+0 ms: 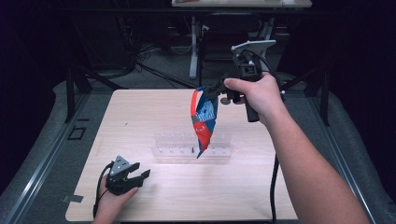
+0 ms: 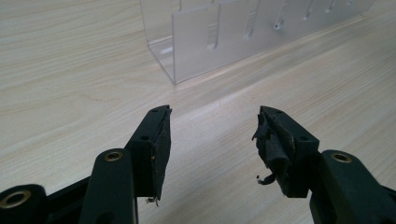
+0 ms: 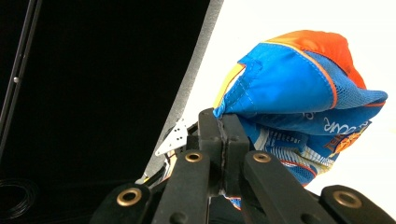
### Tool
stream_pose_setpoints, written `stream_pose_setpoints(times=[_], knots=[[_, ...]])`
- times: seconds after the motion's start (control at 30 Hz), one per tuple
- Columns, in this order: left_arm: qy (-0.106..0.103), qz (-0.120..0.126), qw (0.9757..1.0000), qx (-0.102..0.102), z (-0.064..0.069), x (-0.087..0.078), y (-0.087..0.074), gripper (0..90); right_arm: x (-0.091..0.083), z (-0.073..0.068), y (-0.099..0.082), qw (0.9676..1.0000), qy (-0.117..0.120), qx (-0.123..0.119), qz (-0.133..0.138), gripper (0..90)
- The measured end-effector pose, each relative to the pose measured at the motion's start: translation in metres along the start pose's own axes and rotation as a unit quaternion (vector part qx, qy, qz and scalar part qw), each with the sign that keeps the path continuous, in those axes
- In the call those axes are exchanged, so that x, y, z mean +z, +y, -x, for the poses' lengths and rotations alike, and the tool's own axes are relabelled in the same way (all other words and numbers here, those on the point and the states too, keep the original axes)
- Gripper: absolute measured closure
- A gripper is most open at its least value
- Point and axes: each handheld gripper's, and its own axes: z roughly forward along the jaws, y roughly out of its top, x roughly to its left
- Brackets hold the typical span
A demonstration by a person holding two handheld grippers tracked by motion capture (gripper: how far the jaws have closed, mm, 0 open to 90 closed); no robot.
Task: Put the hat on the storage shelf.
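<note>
A clear rack (image 1: 191, 148) sits on the pale bench (image 1: 140, 116). Right tongs (image 1: 215, 89) pinch a dangling blue-orange bag (image 1: 203, 119); left tongs (image 1: 140, 174) rest agape.

Garment (image 1: 203, 119) hangs above rack (image 1: 192, 148), perhaps touching; left gripper (image 1: 138, 176) front-left.

Light wood table (image 1: 140, 116); clear acrylic rack (image 1: 177, 151) standing on it, mid-table.

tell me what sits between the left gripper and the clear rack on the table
Nothing: in the left gripper view, bare wood tabletop runs from the open left gripper to the clear acrylic rack. The high view shows the same bare stretch.
</note>
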Motion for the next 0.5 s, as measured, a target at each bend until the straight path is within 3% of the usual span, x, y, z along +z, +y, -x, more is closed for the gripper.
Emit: stream_pose_setpoints(times=[0.27, 0.5], knots=[[0.007, 0.019, 0.9998, -0.002, 0.001, -0.002, 0.002, 45.5, 0.012, -0.002, 0.005, 1.0000, 0.003, -0.005, -0.008, 90.0], [0.006, 0.020, 0.9998, -0.001, 0.001, -0.002, 0.002, 45.9, 0.019, -0.001, 0.011, 0.9999, 0.007, -0.005, -0.008, 90.0]])
